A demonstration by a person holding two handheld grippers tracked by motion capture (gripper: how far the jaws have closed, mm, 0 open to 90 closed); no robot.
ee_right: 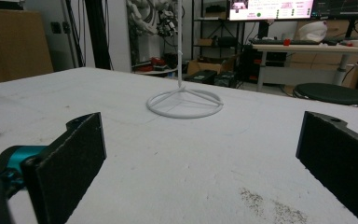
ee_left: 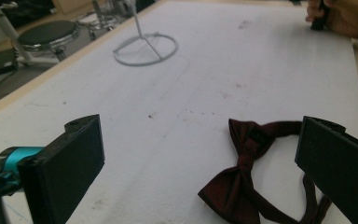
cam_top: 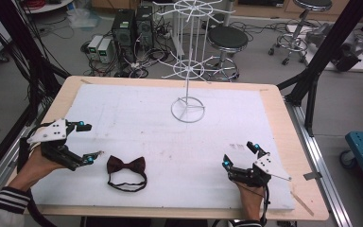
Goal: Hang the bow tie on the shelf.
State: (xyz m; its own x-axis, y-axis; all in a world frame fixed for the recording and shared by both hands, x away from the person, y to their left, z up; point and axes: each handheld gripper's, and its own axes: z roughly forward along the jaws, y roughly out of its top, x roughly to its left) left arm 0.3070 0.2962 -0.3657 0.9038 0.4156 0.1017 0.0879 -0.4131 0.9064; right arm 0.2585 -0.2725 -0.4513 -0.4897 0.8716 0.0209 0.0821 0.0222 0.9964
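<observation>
1. I see the bow tie (cam_top: pixel 126 166) lying flat on the white mat (cam_top: pixel 170 118) that covers the table (cam_top: pixel 283 118), in the near left part of it. Its dark red bow points across the mat, and its thin band (cam_top: pixel 127 184) makes a loop on the side toward me.
2. In the left gripper view the bow tie (ee_left: pixel 242 182) lies between the two jaws and a little ahead of them, closer to the jaw at the right of that view. No jaw touches it.
3. My left gripper (cam_top: pixel 86 142) is just beside the bow tie, on its left side, held low over the mat. Its jaws are spread wide and carry nothing.
4. My right gripper (cam_top: pixel 238 153) is well apart from the bow tie, at the near right part of the mat. Its jaws are also spread wide, with only bare mat between them in the right gripper view.
5. The white wire stand (cam_top: pixel 187 71) is on the far middle of the mat, with a round ring base (cam_top: pixel 187 109) and a thin upright pole. It is well apart from the bow tie and from both grippers.
6. Behind the table I see two black stools (cam_top: pixel 227 40) and some computer cases (cam_top: pixel 132 26) with cables on the floor.
</observation>
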